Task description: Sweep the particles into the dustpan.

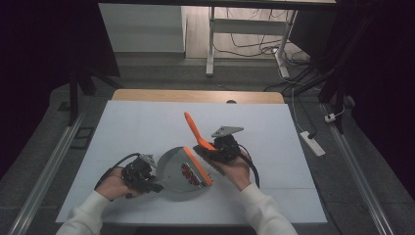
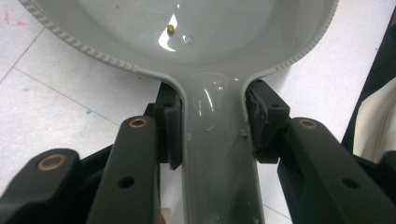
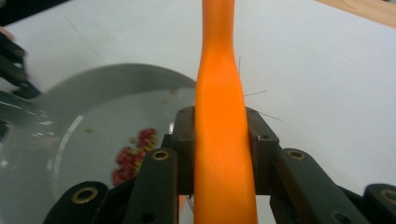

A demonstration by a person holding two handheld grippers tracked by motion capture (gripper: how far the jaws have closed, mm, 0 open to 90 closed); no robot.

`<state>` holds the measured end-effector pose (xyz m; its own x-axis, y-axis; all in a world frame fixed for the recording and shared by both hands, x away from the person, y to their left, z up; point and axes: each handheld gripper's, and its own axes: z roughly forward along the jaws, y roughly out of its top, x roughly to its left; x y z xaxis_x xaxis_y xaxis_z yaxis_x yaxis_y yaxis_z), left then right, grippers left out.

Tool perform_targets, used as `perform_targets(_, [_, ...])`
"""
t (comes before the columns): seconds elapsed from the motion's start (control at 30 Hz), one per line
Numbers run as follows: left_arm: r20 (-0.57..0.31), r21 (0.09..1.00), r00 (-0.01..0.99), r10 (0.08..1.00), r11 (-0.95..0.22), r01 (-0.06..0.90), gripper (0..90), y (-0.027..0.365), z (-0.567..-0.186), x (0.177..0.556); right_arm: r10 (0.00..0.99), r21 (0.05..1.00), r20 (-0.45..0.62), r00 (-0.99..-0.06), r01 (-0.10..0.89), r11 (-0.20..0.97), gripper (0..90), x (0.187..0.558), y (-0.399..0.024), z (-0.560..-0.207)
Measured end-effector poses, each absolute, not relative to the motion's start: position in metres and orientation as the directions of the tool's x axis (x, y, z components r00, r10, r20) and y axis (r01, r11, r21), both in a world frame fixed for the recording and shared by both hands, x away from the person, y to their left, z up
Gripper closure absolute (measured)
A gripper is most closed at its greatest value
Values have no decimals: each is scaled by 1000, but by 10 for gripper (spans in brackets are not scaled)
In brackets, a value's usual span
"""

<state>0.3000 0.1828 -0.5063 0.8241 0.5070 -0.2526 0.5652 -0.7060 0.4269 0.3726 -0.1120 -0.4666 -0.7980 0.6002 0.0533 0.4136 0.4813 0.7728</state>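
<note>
The grey dustpan (image 1: 178, 174) lies on the white table (image 1: 147, 127), near its front edge, between the two hands. Small red and yellow bits (image 3: 133, 156) lie inside it, blurred in the right gripper view. The left gripper (image 2: 212, 128) is clamped on the dustpan's handle, whose near end is cut off. The right gripper (image 3: 219, 140) is closed on the handle of the orange brush (image 1: 198, 133); the brush head at the pan's edge is hard to make out.
</note>
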Motion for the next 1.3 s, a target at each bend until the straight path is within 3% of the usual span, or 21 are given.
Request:
perform_targets(0.67, [-264,438,836,481,-713,548,614,178,-500,287,667,720,9,-745,468,512,700,361,-147,-484])
perform_targets(1.3, [-266,422,835,482,-720,551,616,172,-502,286,604,715,-36,-796,402,572,697,326,-115,-492])
